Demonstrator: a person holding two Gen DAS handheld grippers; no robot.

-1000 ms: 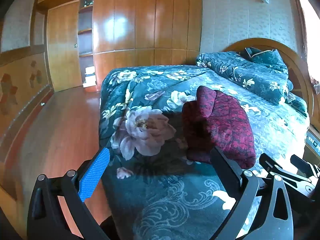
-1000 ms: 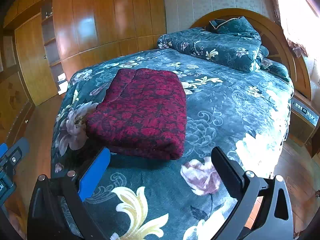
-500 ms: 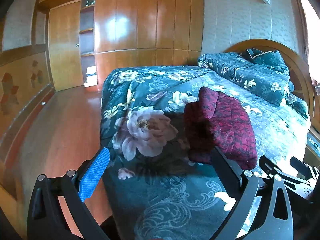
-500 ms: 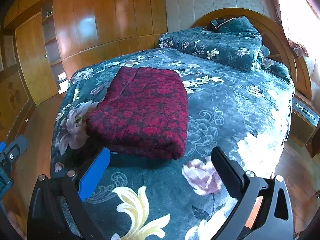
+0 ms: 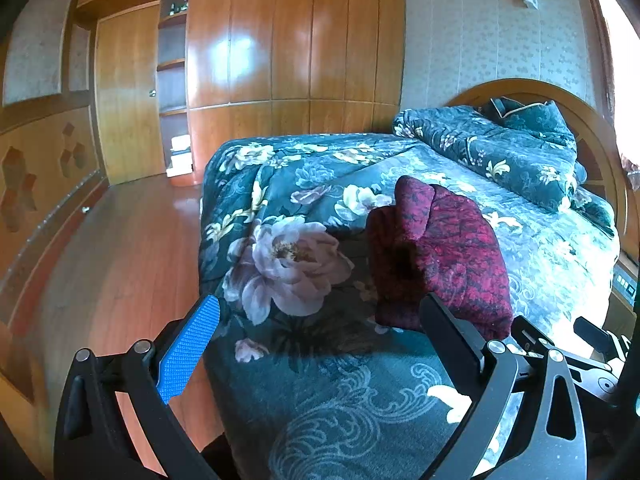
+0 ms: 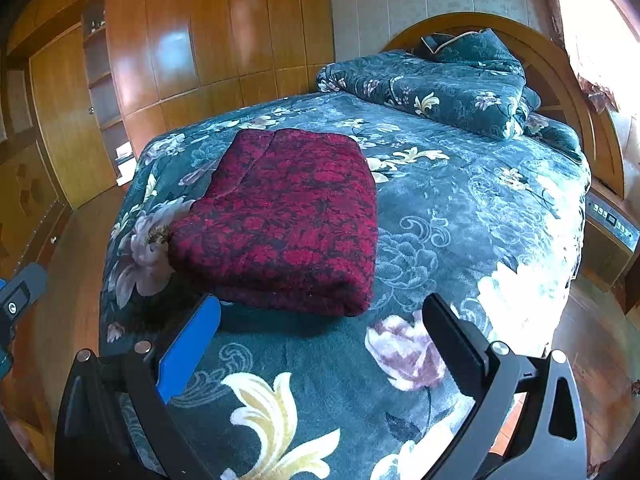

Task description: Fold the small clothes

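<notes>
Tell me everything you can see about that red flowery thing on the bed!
The red garment is a thick, fuzzy-looking cloth with a dark flower pattern over deep red. It is folded into a plump, roughly square bundle with rounded edges, and a fold line runs down its top near one side. It lies flat on the teal flowered bedspread, partly covering a big pale printed blossom. Nothing else touches it: the left claw and right claw are both open, short of it.
</notes>
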